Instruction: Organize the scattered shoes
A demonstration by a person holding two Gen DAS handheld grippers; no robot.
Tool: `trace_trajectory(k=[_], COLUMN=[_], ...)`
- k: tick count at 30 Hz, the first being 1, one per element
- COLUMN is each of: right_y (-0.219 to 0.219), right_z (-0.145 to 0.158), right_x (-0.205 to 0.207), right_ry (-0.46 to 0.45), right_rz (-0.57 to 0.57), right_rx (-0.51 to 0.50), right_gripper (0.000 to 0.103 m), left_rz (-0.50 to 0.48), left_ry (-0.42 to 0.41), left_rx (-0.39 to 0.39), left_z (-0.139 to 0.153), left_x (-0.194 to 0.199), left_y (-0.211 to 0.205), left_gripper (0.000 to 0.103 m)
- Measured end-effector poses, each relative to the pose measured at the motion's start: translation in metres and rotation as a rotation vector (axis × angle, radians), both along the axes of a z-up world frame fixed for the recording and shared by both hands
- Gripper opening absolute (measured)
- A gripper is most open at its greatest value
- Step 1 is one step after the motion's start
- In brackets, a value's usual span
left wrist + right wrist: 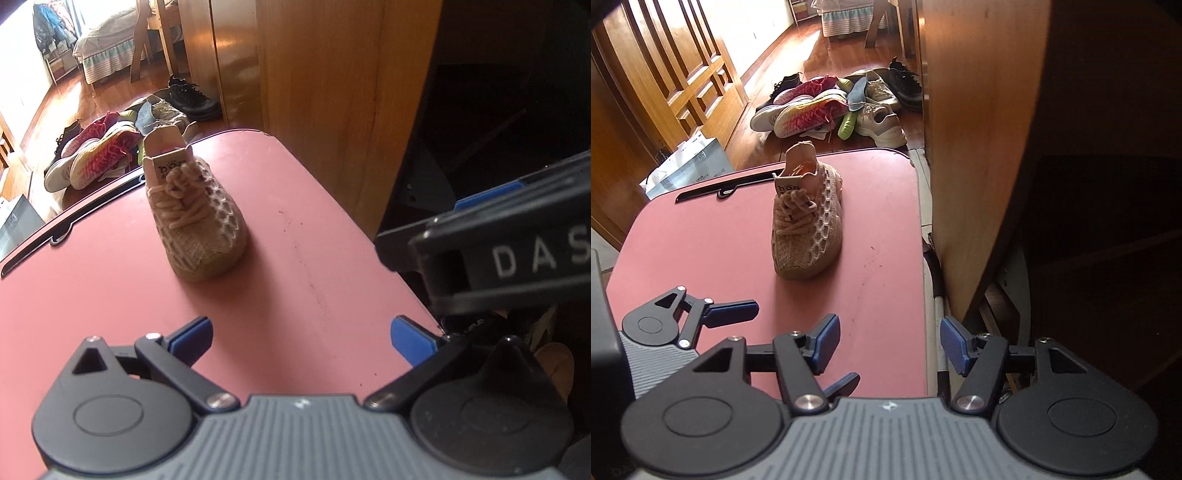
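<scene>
Left claw (301,334) and right claw (889,345): both released, empty, near edge of pink desk (701,236). We note beige knit shoe (807,225) upright mid-desk; shoe pile (834,105) on far floor.

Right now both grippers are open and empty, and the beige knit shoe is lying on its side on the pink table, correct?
Not quite. The beige knit shoe stands upright on its sole on the pink table, toe toward the cameras, as the right wrist view shows. The rest holds: the left gripper and right gripper are both open and empty.
</scene>
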State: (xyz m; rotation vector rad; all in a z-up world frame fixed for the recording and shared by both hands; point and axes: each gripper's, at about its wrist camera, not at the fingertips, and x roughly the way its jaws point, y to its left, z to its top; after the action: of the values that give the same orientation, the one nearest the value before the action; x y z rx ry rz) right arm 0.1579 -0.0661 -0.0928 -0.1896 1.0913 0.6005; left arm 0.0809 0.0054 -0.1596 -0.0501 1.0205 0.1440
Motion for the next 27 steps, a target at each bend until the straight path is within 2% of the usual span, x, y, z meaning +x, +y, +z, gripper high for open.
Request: trace_trajectory(k=[6,10,14,18,20,22,24,25,27], right_y=[-0.033,-0.054,-0.068,-0.085,-0.096,-0.105,-0.113,-0.116,-0.122], right_z=[0.011,0.018,0.041,0.055,0.058,0.061,0.065,0.066,0.068], right_x=[-0.006,-0.009,-0.004,-0.007,-0.003,0.0,0.003,0.004,0.005], right_ry=[-0.004,-0.009,-0.017,-0.068,-0.025,-0.018,-0.023,-0.023,-0.02], right_rz=[-0.083,-0.135,-0.116,-0.127,-0.178,-0.208,-0.234,-0.243,-0.261], right_rx=[-0.024,-0.039,0.026,0.025,0.061,0.093,0.11,0.11,0.112], right_gripper=[0.06,0.06,0.06,0.059,0.052,0.044,0.022,0.018,0.016], left_rz=[-0.007,-0.026,-0.116,-0.226,-0.264,-0.276,-0.28,-0.29,-0.31], left_ry=[-0.009,-0.018,-0.034,-0.06,-0.073,-0.076,-0.071,-0.075,-0.08], left_rx=[0.015,0.004,0.036,0.067,0.073,0.042,0.042,0.056,0.067], left_z=[0.001,0.017,0.041,0.057,0.062,0.065,0.065,0.066,0.069], left_x=[-0.01,-0.004,0.01,0.02,0.024,0.03,0.033,0.035,0.037], left_y=[-0.011,-0.018,-0.041,-0.071,-0.084,-0.094,-0.098,-0.102,-0.109], left_gripper=[0.103,0.103,0.103,0.103,0.103,0.103,0.102,0.101,0.098])
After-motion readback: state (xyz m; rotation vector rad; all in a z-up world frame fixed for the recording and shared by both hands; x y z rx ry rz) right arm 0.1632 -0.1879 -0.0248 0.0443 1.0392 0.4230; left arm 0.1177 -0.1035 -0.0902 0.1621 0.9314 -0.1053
